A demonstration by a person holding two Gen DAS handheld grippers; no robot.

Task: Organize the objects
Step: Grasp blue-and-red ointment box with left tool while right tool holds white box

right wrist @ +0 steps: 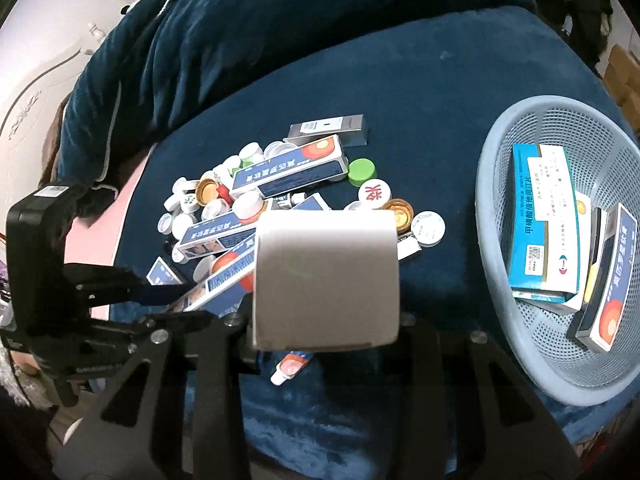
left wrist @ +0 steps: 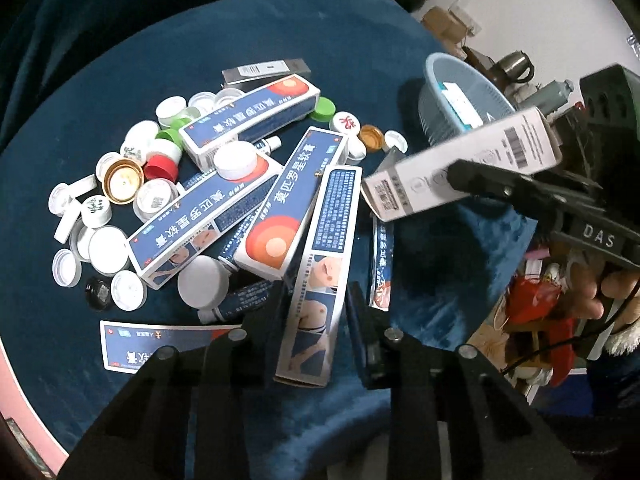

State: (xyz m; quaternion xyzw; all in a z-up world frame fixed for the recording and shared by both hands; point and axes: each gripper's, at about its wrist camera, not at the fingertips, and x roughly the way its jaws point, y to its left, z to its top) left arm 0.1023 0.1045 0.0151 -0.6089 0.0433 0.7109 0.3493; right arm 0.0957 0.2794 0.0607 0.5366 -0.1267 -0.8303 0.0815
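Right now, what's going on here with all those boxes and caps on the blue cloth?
A person is sorting a pile of ointment boxes and bottle caps on a blue cloth, one pair of tongs in each hand. The right tongs are shut on a white box, held above the cloth near the blue basket, which already holds several boxes. The left tongs straddle a long blue-and-white box at the near edge of the pile, gripping it.
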